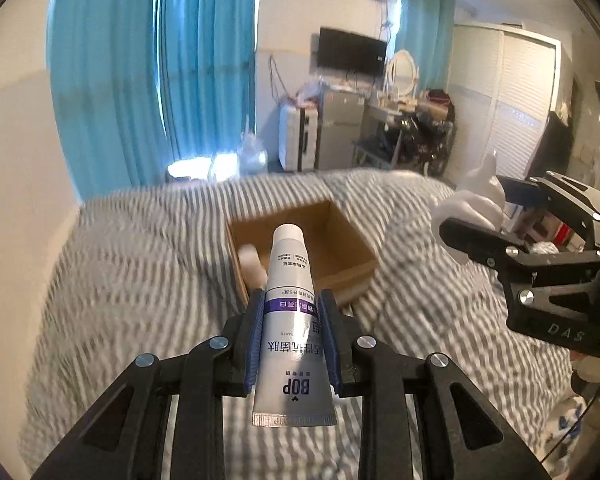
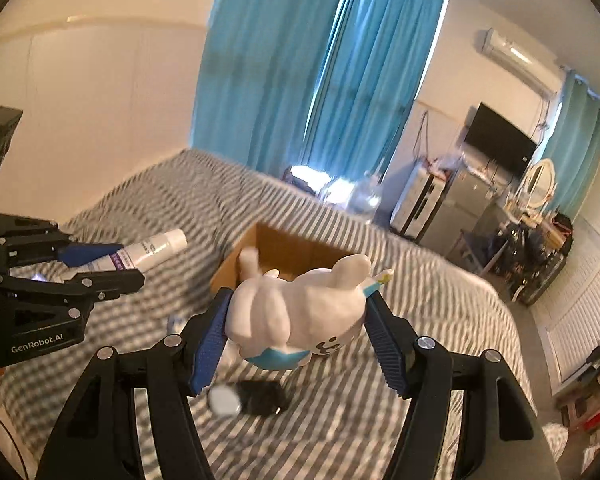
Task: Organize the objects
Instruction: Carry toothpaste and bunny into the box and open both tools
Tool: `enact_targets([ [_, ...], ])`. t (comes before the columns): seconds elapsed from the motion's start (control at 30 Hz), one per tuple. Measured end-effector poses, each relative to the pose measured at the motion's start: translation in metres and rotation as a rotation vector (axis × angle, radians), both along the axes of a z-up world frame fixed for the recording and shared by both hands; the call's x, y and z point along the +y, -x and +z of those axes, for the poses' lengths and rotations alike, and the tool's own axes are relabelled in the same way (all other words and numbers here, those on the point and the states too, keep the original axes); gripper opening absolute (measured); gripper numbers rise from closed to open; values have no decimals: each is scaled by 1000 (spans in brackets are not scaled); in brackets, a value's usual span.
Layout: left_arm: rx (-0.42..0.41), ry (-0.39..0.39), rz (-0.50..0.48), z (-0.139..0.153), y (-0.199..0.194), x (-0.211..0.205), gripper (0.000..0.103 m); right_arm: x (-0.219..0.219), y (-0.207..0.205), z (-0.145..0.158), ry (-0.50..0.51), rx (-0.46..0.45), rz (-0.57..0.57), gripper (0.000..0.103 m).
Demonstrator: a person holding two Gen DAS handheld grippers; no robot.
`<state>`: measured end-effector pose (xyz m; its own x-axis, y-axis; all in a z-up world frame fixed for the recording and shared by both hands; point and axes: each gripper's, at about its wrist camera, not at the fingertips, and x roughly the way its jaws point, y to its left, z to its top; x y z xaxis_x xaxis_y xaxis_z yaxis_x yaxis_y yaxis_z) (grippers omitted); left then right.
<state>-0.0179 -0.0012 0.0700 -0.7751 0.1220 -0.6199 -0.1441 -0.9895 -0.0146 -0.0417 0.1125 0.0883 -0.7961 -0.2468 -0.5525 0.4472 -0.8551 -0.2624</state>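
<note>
My left gripper (image 1: pixel 293 300) is shut on a grey-white toothpaste tube (image 1: pixel 288 276), whose cap points toward an open cardboard box (image 1: pixel 340 240) on the striped bed. A pale object (image 1: pixel 250 264) lies inside the box at its left wall. My right gripper (image 2: pixel 300 300) is shut on a white animal figurine (image 2: pixel 300 312) with a blue base, held above the bed in front of the box (image 2: pixel 292 252). In the left wrist view the right gripper (image 1: pixel 480 208) and figurine (image 1: pixel 476 196) hang at the right. The right wrist view shows the left gripper (image 2: pixel 128 264) and tube (image 2: pixel 152 250) at the left.
A grey-and-white striped duvet (image 2: pixel 340 420) covers the bed. A black object (image 2: pixel 264 396) with a grey round piece (image 2: pixel 223 400) lies on it below the figurine. Blue curtains (image 1: pixel 160 60), a suitcase (image 1: pixel 296 136), a dressing table (image 1: pixel 400 100) and a wardrobe (image 1: pixel 512 112) stand beyond the bed.
</note>
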Motion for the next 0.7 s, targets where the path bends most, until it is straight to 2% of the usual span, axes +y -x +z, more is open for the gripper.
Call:
enact_targets([
  [0.13,18,7,-9,20,30,0,27,-1,22,23,10,23,-2,65],
  [0.33,23,49,-7,23,78,6,27,-4,67,31,37,17,-4,65],
  [0.57,0,105,-11,0,139,19,27,-13,131,14,46,-17,-12,65],
  [0.7,-42,116,-19,-27,169,21,27,-15,171,-13,60,-63,-27,65],
])
